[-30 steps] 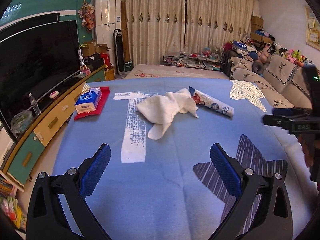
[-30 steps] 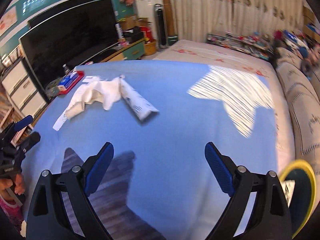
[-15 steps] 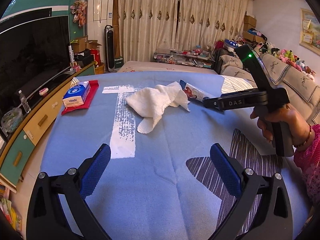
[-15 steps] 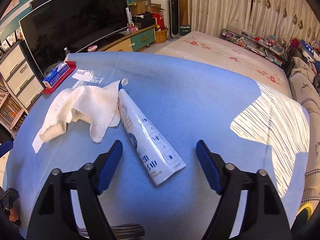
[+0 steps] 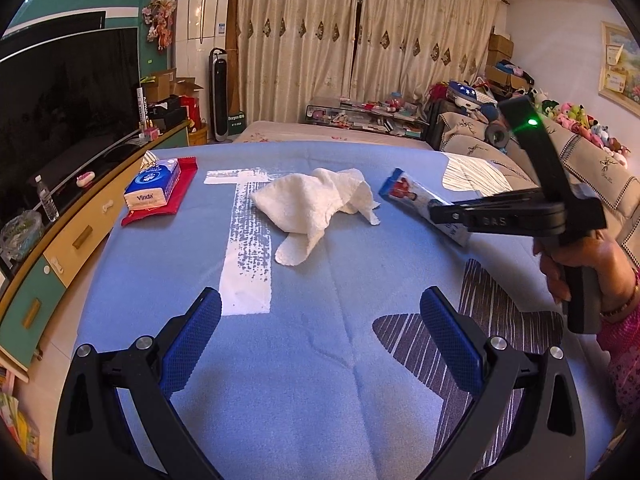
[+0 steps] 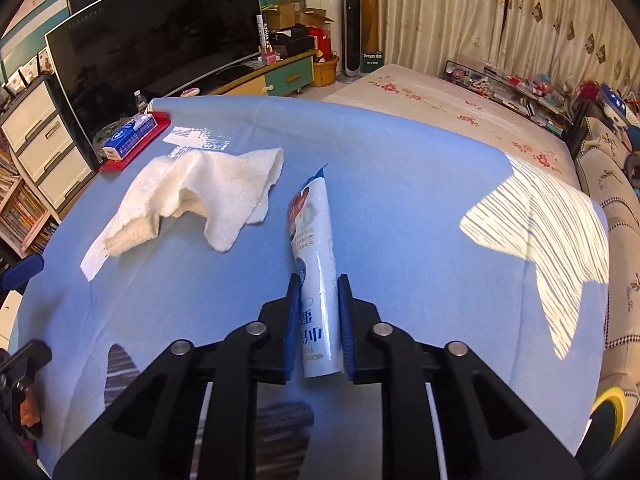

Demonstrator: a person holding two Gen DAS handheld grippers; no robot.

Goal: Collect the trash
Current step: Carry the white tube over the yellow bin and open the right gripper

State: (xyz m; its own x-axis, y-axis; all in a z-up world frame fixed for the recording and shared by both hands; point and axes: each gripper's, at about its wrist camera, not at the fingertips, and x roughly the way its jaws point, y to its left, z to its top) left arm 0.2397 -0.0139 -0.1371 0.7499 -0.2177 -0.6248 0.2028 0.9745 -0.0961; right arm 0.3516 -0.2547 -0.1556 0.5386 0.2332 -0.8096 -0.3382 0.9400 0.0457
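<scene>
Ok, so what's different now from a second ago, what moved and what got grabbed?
The right gripper came in over the blue cloth to the white tube-shaped wrapper, and its jaws are closing around the near end, pads against its sides. The left gripper kept open and empty. The white towel and tissue pack lie where they were.

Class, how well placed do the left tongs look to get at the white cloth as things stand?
Probably well placed. The left tongs stand open over bare blue cover, and nothing lies between them and the cloth ahead. The right tongs are off to the side, closing on the tube.
</scene>
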